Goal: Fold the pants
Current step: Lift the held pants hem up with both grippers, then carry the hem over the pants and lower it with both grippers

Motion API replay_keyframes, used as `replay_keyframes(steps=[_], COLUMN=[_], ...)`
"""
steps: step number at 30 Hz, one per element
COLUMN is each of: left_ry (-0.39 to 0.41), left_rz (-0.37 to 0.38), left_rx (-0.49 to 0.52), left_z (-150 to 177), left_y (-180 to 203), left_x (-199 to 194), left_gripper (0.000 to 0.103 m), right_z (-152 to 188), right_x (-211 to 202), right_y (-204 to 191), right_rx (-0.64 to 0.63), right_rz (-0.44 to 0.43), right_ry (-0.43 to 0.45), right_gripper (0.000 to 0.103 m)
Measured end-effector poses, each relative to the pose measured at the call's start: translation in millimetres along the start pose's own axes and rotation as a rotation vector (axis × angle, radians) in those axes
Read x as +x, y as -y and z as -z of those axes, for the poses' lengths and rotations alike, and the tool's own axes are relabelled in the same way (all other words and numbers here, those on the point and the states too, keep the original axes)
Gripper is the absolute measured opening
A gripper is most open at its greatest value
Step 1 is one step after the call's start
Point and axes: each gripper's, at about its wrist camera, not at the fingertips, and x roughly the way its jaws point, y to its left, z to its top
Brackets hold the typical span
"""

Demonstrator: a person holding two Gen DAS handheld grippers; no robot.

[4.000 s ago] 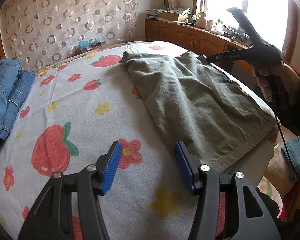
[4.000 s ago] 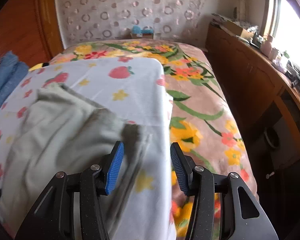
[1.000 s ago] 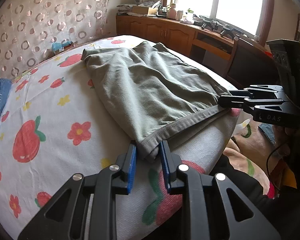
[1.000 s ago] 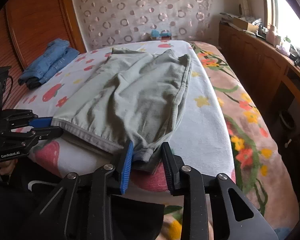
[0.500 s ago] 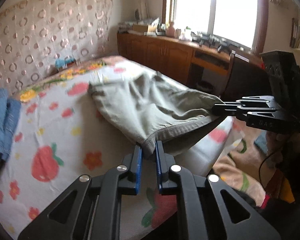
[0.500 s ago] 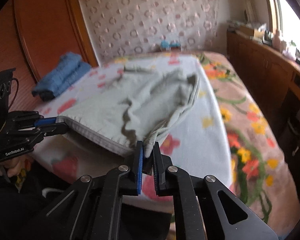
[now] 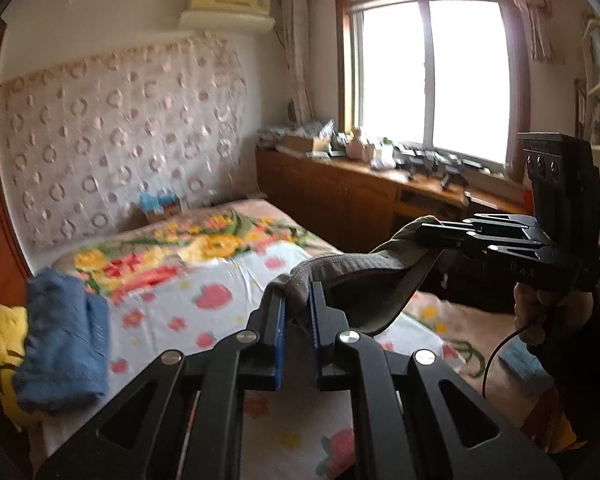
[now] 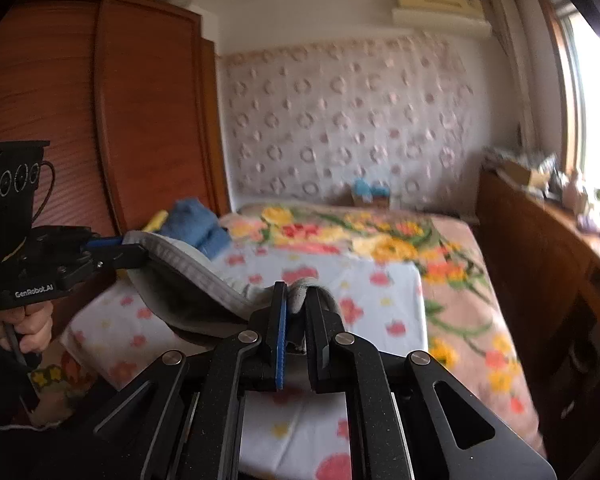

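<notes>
The olive-grey pants [image 7: 364,280] hang in the air by their waistband, lifted off the bed. My left gripper [image 7: 298,300] is shut on one end of the waistband. My right gripper [image 8: 296,304] is shut on the other end; it also shows in the left wrist view [image 7: 424,236], off to the right. In the right wrist view the waistband [image 8: 188,268] sags between the two grippers, and the left gripper [image 8: 120,250] shows at the left. The legs of the pants are hidden below the grippers.
The bed [image 7: 220,280] has a white strawberry-print sheet and a floral blanket [image 8: 440,264]. Folded blue jeans [image 7: 64,336] lie at its left side. A wooden wardrobe [image 8: 100,120] stands left; a cluttered wooden counter [image 7: 360,184] runs under the window.
Both grippers have risen with the waistband, lifting the pants off the bed. Four seconds ago both were open; they closed on the waistband ends about half a second ago.
</notes>
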Motion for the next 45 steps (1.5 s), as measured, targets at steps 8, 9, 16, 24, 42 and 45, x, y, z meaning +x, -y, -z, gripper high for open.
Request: replay_keyframes(steps=[8, 9, 16, 24, 42, 45], left_ry=[0.019, 0.009, 0.022, -0.103, -0.292, -0.307], left_rz=[-0.087, -0.101, -0.178, -0.211, -0.142, -0.14], left_rx=[-0.052, -0.047, -0.078, -0.045, -0.124, -0.147], left_z=[-11, -11, -58, -19, 123, 133], left_y=[-49, -59, -111, -130, -92, -92], left_x=[13, 24, 72, 108, 91, 93], left_gripper=[0.008, 0.008, 0.008, 0.008, 0.009, 0.009], right_z=[-40, -41, -87, -61, 79, 95], right_x=[50, 63, 144, 204, 192, 193], right_y=[-11, -11, 12, 17, -39, -42], right_rx=[-0.061, -0.067, -0.063, -0.062, -0.025, 0.002], right_rz=[-0.032, -0.032, -0.004, -0.053, -0.114, -0.115], right_ry=[-0.004, -0.015, -0.023, -0.173, -0.393, -0.401], right_gripper=[0.005, 0.005, 0.005, 0.005, 0.005, 0.005])
